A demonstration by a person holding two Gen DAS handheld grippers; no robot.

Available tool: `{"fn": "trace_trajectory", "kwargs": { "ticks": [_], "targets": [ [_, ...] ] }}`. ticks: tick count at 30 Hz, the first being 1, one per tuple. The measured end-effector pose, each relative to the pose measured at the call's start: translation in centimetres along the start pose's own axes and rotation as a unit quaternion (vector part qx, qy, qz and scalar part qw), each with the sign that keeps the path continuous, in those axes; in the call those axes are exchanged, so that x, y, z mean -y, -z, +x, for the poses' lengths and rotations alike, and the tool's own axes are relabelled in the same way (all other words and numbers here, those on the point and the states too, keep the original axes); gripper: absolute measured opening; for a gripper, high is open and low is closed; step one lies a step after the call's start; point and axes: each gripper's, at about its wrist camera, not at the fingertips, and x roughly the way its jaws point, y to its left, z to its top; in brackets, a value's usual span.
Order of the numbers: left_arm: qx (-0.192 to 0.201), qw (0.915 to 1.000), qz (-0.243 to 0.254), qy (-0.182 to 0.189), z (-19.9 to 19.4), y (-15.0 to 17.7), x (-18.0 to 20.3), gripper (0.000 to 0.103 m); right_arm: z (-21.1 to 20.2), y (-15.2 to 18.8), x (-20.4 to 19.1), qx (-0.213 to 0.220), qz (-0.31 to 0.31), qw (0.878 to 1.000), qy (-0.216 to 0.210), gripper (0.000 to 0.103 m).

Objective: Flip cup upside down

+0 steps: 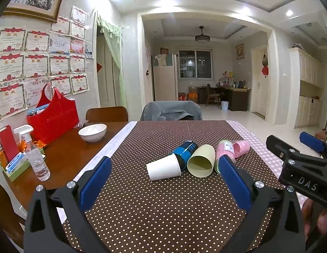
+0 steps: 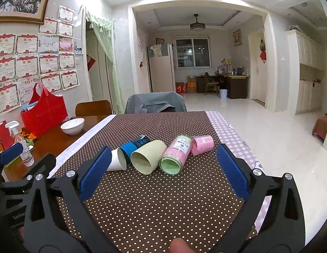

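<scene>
Several cups lie on their sides in a row on the brown dotted cloth (image 1: 163, 210): a white paper cup (image 1: 163, 169) (image 2: 117, 160), a blue-and-black cup (image 1: 185, 151) (image 2: 135, 145), a cream cup (image 1: 202, 161) (image 2: 147, 156), a pink jar with a green lid (image 1: 224, 151) (image 2: 177, 155) and a pink cup (image 1: 241, 147) (image 2: 202, 144). My left gripper (image 1: 164, 184) is open and empty, short of the cups. My right gripper (image 2: 163, 172) is open and empty, short of the cups; it also shows in the left wrist view (image 1: 298, 145).
On the wooden table (image 1: 66, 160) to the left stand a white bowl (image 1: 92, 132), a red bag (image 1: 52, 120), a spray bottle (image 1: 35, 158) and a small tray (image 1: 15, 168). A chair with a grey jacket (image 1: 170, 110) stands behind the table. A pink checked cloth (image 1: 260, 147) covers the right edge.
</scene>
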Motion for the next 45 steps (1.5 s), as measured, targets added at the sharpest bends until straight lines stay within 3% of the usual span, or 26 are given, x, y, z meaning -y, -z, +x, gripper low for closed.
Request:
{"fn": "trace_trajectory", "kwargs": {
  "ticks": [17,25,35,45],
  "targets": [
    [-0.037,0.9979,0.041,0.034,7.9,-2.8,3.8,0.099,5.4,-2.3,3.3,-0.030,0.005,0.999,0.012,0.097],
    [-0.075,0.9894,0.102,0.070,12.6,-4.2,8.3,0.099,9.2,-1.8,8.7,-0.072,0.045,0.995,0.052,0.097],
    [-0.137,0.9665,0.179,0.123,20.0,-5.3,14.1,0.099,13.7,-1.8,14.2,-0.118,0.081,0.986,0.089,0.097],
    [-0.216,0.9219,0.256,0.194,27.7,-5.5,19.4,0.099,18.7,-1.0,17.3,-0.169,0.097,0.975,0.104,0.097]
  ]
}}
